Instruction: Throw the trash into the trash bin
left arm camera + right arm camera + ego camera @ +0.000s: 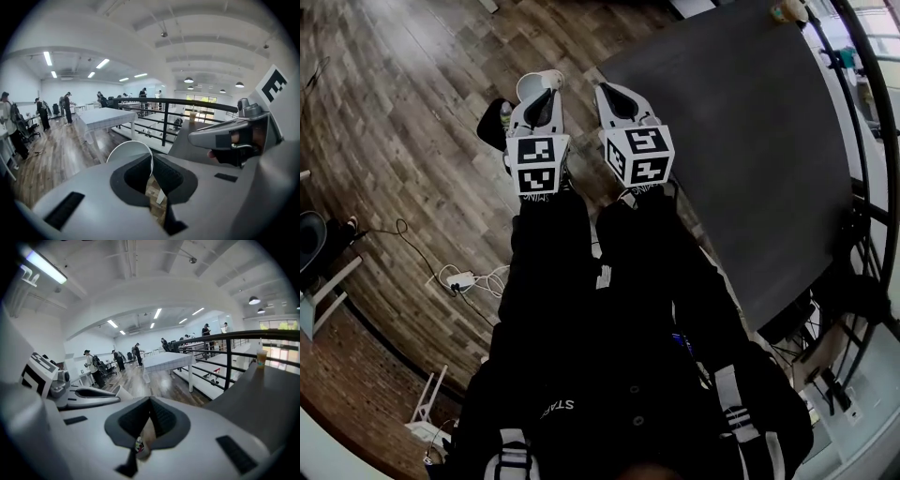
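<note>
White paper cup, round-rimmed and thin-walled, is the one piece of trash that can be clearly made out. It hangs in the air at the tip of the left gripper, above the brown wood-plank floor and well clear of it.

In the left gripper view, the left gripper has its black pads closed onto the cup. A single wall is pinched just under the rim, and the pale open mouth curves up and away to the left of the pads.

The right gripper is held level beside it, near the corner of the dark grey tabletop. In its own view the right gripper has its tips pressed together with nothing pinched there. Low in the gap behind them sits a small pale thing with a dark top, too blurred to name.

On the floor just left of the left gripper lies a black rounded shape, partly hidden, so I cannot tell what it is.
</note>
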`<act>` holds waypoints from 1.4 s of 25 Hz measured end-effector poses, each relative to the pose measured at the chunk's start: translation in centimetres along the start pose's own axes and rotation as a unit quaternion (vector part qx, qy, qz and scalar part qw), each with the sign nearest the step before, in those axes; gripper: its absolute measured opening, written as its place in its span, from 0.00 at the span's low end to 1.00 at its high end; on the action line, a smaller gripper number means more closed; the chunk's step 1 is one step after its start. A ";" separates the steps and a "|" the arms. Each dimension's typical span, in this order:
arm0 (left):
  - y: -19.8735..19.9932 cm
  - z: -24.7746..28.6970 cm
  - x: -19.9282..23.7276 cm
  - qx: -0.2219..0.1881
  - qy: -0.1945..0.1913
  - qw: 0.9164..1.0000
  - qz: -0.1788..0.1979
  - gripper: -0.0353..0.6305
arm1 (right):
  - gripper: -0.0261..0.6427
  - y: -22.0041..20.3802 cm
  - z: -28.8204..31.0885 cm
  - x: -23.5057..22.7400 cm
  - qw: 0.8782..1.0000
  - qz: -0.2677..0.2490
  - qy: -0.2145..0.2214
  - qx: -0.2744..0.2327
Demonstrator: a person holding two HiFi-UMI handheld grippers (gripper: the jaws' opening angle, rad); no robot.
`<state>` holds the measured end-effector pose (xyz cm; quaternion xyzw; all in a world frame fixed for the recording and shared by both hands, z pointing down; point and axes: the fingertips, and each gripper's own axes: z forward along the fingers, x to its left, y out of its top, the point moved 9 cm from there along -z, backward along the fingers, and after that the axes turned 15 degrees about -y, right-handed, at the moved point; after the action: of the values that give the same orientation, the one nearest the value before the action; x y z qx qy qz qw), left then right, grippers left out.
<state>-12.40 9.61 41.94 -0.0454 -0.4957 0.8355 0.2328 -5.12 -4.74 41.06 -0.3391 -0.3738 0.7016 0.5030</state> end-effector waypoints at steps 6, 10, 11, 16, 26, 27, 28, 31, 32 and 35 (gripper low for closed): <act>-3.9 -2.1 4.6 0.008 0.038 0.999 -0.038 0.07 | 0.06 -1.6 3.6 4.6 0.999 -0.021 0.034 0.021; -6.4 -3.1 6.9 0.014 0.062 0.996 -0.060 0.07 | 0.06 -3.0 5.9 6.7 0.997 -0.036 0.057 0.038; -7.2 -3.3 7.5 0.018 0.068 0.995 -0.066 0.07 | 0.06 -3.4 6.5 7.3 0.996 -0.040 0.063 0.043; -11.4 -3.8 11.5 0.036 0.093 0.991 -0.092 0.07 | 0.06 -5.3 10.6 10.4 0.992 -0.059 0.085 0.069; -21.1 -3.2 15.6 0.062 0.124 0.982 -0.125 0.08 | 0.06 -12.1 16.1 14.2 0.983 -0.095 0.111 0.111; -22.1 -2.8 16.0 0.064 0.126 0.981 -0.129 0.08 | 0.06 -12.9 16.7 14.5 0.982 -0.099 0.113 0.115; -23.2 -2.6 16.4 0.066 0.129 0.980 -0.134 0.07 | 0.06 -13.8 17.3 14.9 0.980 -0.104 0.116 0.121; -26.5 -1.7 17.7 0.068 0.135 0.977 -0.149 0.07 | 0.06 -16.7 19.2 16.1 0.976 -0.114 0.124 0.135; -27.6 -1.4 18.1 0.069 0.137 0.976 -0.154 0.07 | 0.06 -17.7 19.9 16.4 0.975 -0.116 0.126 0.140; -31.0 -0.3 19.4 0.076 0.139 0.973 -0.166 0.07 | 0.06 -20.8 21.9 17.3 0.971 -0.121 0.131 0.157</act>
<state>-18.83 30.68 71.12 -0.0604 -0.3944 0.8060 0.4373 -18.91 12.36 68.07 -0.2970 -0.2279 0.6352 0.6755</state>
